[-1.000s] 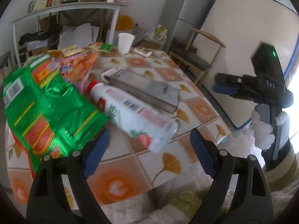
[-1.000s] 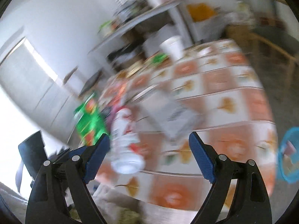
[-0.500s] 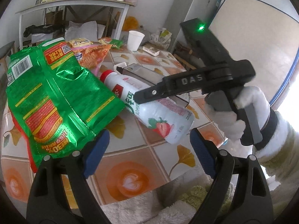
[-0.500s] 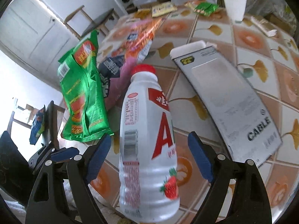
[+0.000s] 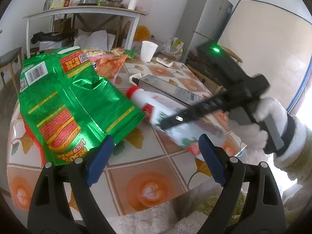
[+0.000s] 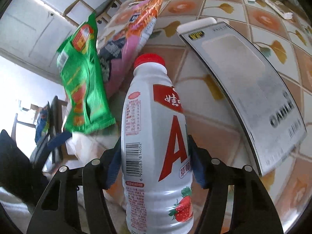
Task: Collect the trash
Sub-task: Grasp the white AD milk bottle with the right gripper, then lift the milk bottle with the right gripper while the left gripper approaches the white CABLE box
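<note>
While the right gripper (image 6: pixel 155 160) closes its jaws around the lower body of the white strawberry-drink bottle (image 6: pixel 156 136), which lies on the tiled table (image 6: pixel 214 89) with its red cap at twelve o'clock, the blue pads should seat squarely on both flanks before any lift. At two o'clock lies the grey cable box (image 6: pixel 253 89). The left gripper (image 5: pixel 154 160) stands wide and empty, the green snack bag (image 5: pixel 74 105) at ten o'clock.

My left gripper (image 5: pixel 154 159) hangs open over table (image 5: pixel 148 193) | green bag (image 5: pixel 74 105) beside white bottle (image 5: pixel 175 120) | right gripper (image 5: pixel 197 115) across bottle
</note>
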Demonstrator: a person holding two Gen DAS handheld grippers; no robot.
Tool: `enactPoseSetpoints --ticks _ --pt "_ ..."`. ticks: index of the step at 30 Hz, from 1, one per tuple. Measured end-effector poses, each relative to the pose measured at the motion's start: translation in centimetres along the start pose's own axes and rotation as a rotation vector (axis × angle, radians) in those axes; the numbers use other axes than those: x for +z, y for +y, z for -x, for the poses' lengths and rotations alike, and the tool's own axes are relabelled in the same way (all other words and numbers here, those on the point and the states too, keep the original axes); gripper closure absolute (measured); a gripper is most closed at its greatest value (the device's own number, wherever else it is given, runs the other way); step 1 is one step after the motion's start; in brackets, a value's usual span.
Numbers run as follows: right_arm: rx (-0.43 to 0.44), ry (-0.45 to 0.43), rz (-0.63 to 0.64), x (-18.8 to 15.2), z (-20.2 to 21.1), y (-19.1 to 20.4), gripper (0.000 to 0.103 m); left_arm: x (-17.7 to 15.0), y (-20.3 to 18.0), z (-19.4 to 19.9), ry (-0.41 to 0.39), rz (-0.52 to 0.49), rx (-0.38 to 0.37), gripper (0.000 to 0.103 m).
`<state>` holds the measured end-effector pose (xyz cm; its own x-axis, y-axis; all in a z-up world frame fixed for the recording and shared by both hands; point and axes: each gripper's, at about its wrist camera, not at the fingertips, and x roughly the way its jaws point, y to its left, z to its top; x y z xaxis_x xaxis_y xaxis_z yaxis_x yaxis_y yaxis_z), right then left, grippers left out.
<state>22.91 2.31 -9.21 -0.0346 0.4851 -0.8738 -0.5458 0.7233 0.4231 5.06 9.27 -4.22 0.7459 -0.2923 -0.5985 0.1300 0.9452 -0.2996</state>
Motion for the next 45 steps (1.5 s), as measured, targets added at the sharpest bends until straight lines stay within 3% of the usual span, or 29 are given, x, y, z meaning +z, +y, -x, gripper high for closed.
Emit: enactPoseSetpoints --ticks 5,11,19,24,29,35,40,43,45 --pt "-0.033 0.013 -0.001 -4.0 1.8 -0.9 0.043 -0.2 -0.1 -0.3 0.002 0.016 -0.017 0.019" --pt "-0.084 -0.034 -0.096 -10.0 4.7 -3.3 0.043 -0.1 -1.3 -0.8 0.008 -0.002 -0.044 0.019" --pt "-0.158 -0.191 -0.402 -16.1 9.4 -9.9 0.043 0.3 -3.9 -2.1 0.026 -0.057 -0.108 0.019" --pt "-0.159 -0.26 -0.519 -17.1 10.7 -13.0 0.043 0.5 -5.0 -3.4 0.055 -0.078 -0.126 0.019" --pt "-0.133 -0.305 -0.566 -14.5 10.8 -16.0 0.043 0.8 -4.9 -4.2 0.061 -0.058 -0.121 0.019" --pt "-0.137 -0.338 -0.524 -7.0 10.2 -20.4 0.043 2.3 -5.2 -5.4 0.074 -0.021 -0.104 0.019" --pt "-0.146 -0.311 -0.411 -0.4 9.3 -21.4 0.044 5.4 -4.9 -8.8 0.106 0.102 -0.084 0.019" --pt "-0.141 -0.271 -0.299 2.5 8.0 -20.0 0.044 6.9 -4.8 -11.4 0.14 0.152 -0.097 0.019" --pt "-0.138 -0.241 -0.218 3.1 7.4 -18.4 0.044 7.7 -4.6 -13.1 0.169 0.194 -0.105 0.025"
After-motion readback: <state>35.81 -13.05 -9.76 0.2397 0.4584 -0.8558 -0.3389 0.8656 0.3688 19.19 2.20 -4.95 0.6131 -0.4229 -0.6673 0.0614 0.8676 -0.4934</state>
